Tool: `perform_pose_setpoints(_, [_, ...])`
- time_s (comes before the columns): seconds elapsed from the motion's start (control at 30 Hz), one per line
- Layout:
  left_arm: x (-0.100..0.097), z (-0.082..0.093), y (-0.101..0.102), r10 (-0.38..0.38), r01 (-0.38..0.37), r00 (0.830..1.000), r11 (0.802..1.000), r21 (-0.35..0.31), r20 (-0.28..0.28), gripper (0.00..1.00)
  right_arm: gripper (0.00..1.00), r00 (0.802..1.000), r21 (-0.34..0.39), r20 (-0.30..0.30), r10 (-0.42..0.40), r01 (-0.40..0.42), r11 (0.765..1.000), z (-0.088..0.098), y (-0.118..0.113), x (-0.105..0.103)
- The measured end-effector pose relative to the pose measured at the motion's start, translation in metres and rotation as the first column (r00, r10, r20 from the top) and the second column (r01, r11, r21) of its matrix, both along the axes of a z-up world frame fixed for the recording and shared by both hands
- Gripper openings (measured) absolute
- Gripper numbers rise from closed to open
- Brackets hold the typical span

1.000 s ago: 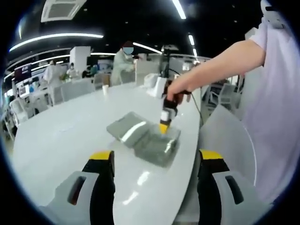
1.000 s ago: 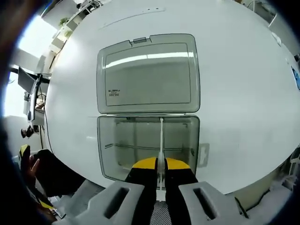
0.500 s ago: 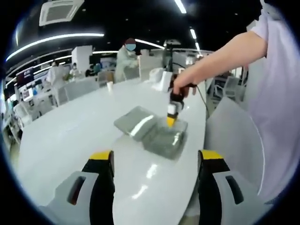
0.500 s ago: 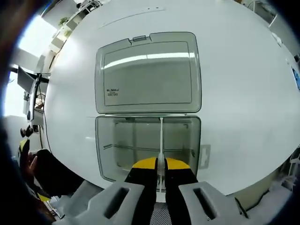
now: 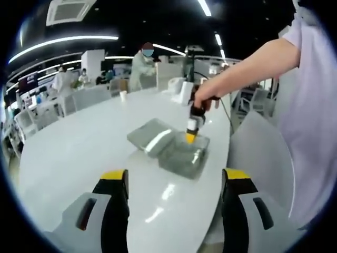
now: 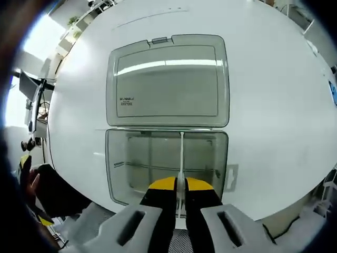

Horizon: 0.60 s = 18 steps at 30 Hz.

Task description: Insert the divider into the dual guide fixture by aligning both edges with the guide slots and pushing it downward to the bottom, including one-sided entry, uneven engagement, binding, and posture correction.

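Note:
A clear grey plastic box (image 6: 166,162) stands open on the white table (image 6: 274,95), its lid (image 6: 167,80) folded flat behind it. My right gripper (image 6: 180,185) is shut on a thin clear divider (image 6: 181,153) that stands edge-on inside the box, running to the far wall. In the left gripper view the same box (image 5: 184,153) and lid (image 5: 150,137) lie ahead, with the right gripper (image 5: 190,136) pointing down into the box, held by a person's hand. My left gripper (image 5: 174,182) hovers open, well short of the box, holding nothing.
The round white table (image 5: 79,153) has its edge (image 5: 224,158) close to the right of the box. A person in a light shirt (image 5: 310,105) stands at the right. Chairs and several people are beyond the table. A small clear tab (image 6: 231,177) lies right of the box.
The right gripper view has moved slightly closer to the box, divider still held. The left gripper view shifted a little; the box stays in place.

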<state>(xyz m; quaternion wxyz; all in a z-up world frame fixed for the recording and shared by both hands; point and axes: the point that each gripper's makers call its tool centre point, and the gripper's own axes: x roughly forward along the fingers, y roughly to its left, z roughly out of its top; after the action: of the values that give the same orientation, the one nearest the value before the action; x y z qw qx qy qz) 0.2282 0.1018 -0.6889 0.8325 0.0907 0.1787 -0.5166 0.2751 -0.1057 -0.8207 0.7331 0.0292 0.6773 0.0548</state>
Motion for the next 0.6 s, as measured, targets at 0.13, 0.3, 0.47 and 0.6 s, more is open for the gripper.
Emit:
perform_pose_setpoints(0.13, [-0.001, -0.001, 0.000, -0.003, 0.003, 1.000, 1.000, 0.004, -0.006, 0.70, 0.00, 1.000, -0.009, 0.005, 0.014, -0.014, 1.000, -0.004, 0.001, 0.000])
perform_pose_setpoints(0.3, [-0.001, -0.002, 0.001, -0.004, 0.004, 1.000, 1.000, 0.009, -0.015, 0.70, 0.00, 1.000, -0.007, 0.007, 0.017, -0.017, 1.000, -0.007, 0.001, 0.000])
perform_pose_setpoints(0.47, [-0.001, -0.001, 0.003, 0.003, -0.003, 1.000, 1.000, 0.006, -0.018, 0.70, 0.00, 1.000, -0.003, 0.004, 0.020, -0.020, 1.000, -0.011, 0.002, -0.001])
perform_pose_setpoints(0.6, [0.000, -0.002, 0.004, 0.009, -0.009, 1.000, 1.000, 0.007, -0.023, 0.70, 0.00, 1.000, -0.004, 0.000, 0.025, -0.025, 1.000, -0.012, 0.002, -0.001])
